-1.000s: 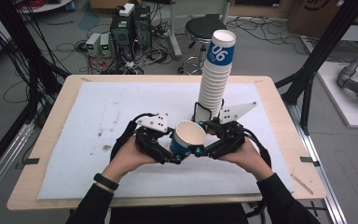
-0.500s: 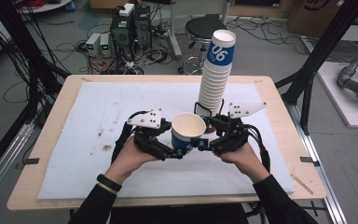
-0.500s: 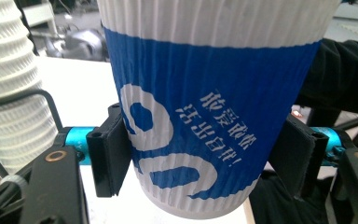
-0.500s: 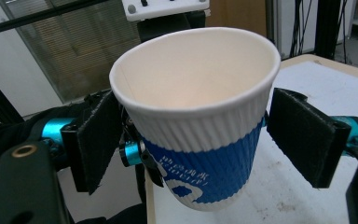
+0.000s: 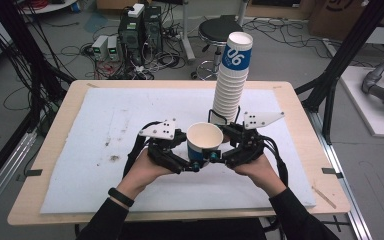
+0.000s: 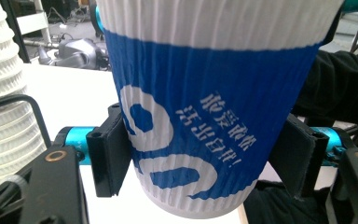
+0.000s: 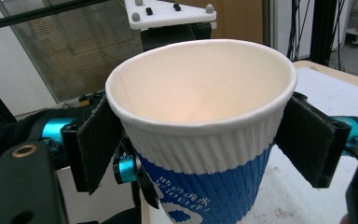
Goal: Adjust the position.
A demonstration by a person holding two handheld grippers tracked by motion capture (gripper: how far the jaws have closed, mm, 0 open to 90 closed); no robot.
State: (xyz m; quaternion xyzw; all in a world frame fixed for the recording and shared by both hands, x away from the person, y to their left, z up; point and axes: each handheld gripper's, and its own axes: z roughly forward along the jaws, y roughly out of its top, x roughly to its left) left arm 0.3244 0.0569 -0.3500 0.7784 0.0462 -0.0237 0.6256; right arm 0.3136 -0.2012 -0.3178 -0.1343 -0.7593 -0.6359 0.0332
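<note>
A blue-and-white ribbed paper cup (image 5: 205,137) stands upright and empty above the white mat, between both grippers. My left gripper (image 5: 192,162) comes in from the left and is shut on the cup's lower blue part (image 6: 200,116), with both pads (image 6: 112,158) pressed on its sides. My right gripper (image 5: 217,155) comes in from the right with its jaws around the cup (image 7: 200,140) just under the rim. Its jaws have just been opening, and the right pad (image 7: 310,142) stands slightly off the cup wall.
A tall stack of the same cups (image 5: 230,85) rises just behind the right gripper, close to the held cup. The white mat (image 5: 105,130) covers the wooden table (image 5: 300,110). Beyond the far edge are a stool (image 5: 220,32) and computer boxes (image 5: 135,25) on the floor.
The cup, tipped with its mouth toward the person a second ago, now stands nearly upright. Both hands have kept their place.
</note>
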